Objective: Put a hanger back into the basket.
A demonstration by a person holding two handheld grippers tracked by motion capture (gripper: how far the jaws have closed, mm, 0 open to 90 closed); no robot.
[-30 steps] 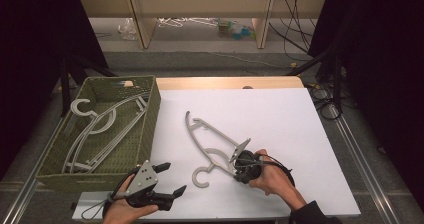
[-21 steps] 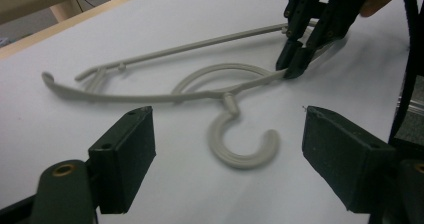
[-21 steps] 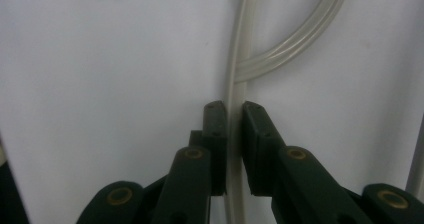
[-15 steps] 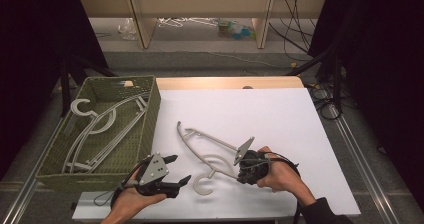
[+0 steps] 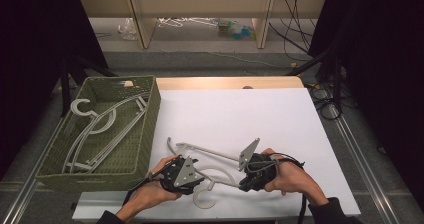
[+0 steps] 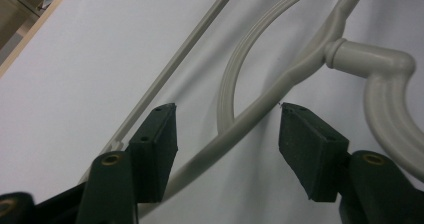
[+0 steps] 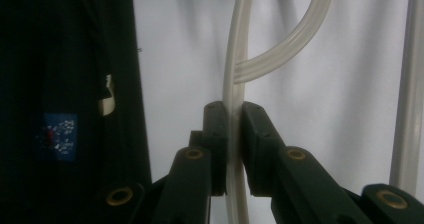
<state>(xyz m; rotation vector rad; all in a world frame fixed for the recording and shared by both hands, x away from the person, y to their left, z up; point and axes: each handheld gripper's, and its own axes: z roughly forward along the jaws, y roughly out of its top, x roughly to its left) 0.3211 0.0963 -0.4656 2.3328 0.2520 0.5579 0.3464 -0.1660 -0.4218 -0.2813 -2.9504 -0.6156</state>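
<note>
A white sheet (image 5: 240, 119) covers the table in front of you in the high view, with a pale wooden edge (image 5: 225, 82) showing along its far side and dark curtains on both flanks; beyond the table a low shelf unit stands over a floor strewn with cables and oddments. On your left a green woven basket (image 5: 150, 129) sits against the sheet's edge, and grey hangers (image 5: 95, 129) lie inside it. The grey hanger (image 5: 210, 154) you are working on lies on the sheet near your side, its hook (image 5: 204, 198) curling toward the near edge, between your two hands. Your left gripper (image 5: 192, 176) sits at the hook end of it, your right gripper (image 5: 247, 176) at the other side, each with its grey three-cornered plate on top. In the left gripper view the grey hanger's arm (image 6: 240, 126) runs slanting up between the two black pads (image 6: 310, 144); the jaws have just been closing, but they stand apart, one pad close beside the arm and the other clear of it, so nothing is pinched yet. The hook's collar (image 6: 345, 54) and its thick curve (image 6: 390, 114) lie off to the right of that view, and a thin straight bar (image 6: 175, 69) crosses the sheet behind. In the right gripper view your jaws are pressed together on a flat ribbed strip of the grey hanger (image 7: 235, 84), which rises straight up from between the pads (image 7: 255, 134), with a curved branch (image 7: 290, 49) splitting off to the right above them
</note>
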